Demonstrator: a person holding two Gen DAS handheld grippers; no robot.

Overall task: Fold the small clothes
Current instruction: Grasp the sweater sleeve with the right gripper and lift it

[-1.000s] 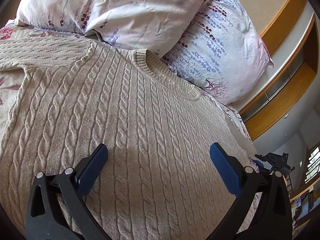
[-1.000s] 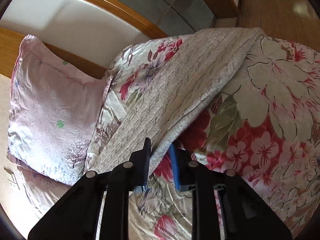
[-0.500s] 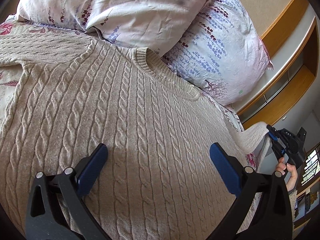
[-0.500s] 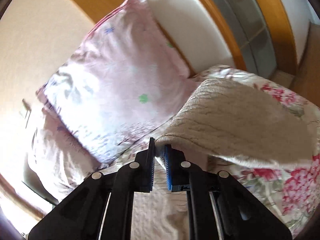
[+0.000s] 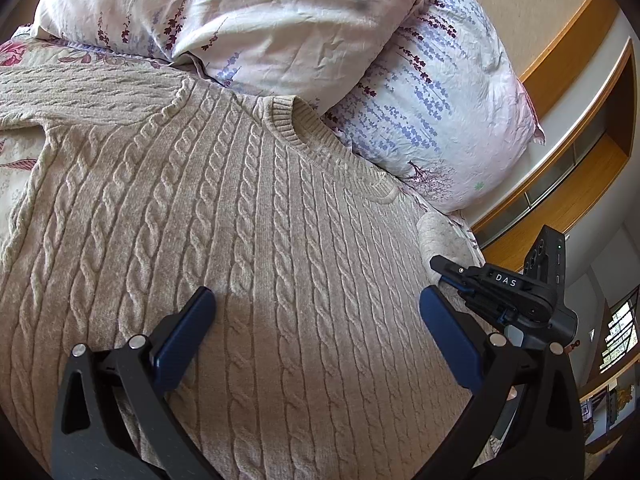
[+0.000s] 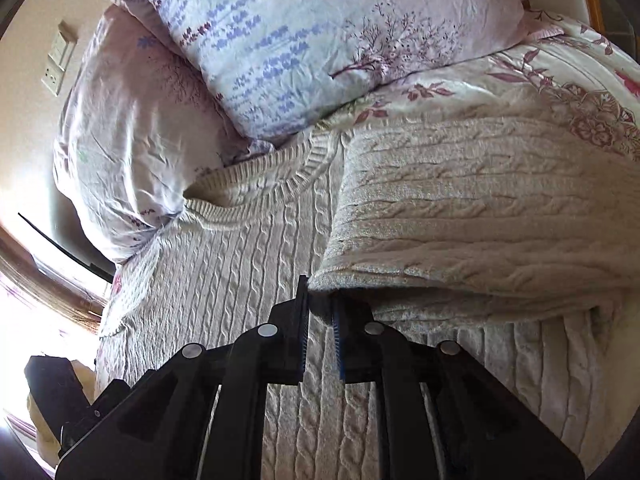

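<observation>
Since a moment ago our right gripper [image 6: 320,320] has carried the sleeve [image 6: 480,216] inward over the beige cable-knit sweater [image 5: 248,248] spread on the floral bedspread [image 6: 520,76].
We keep its fingers pinched on the sleeve edge, lay it flat and parallel to the thick ribbed cables, then release; our left gripper [image 5: 316,328] hovers spread wide above the soft, heavy chest panel, below crinkled lavender-print pillows [image 5: 432,92].

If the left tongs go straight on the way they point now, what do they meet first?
Most likely the cable-knit sweater lying flat below the open left tongs, short of the collar and pillows; depth is unclear.
</observation>
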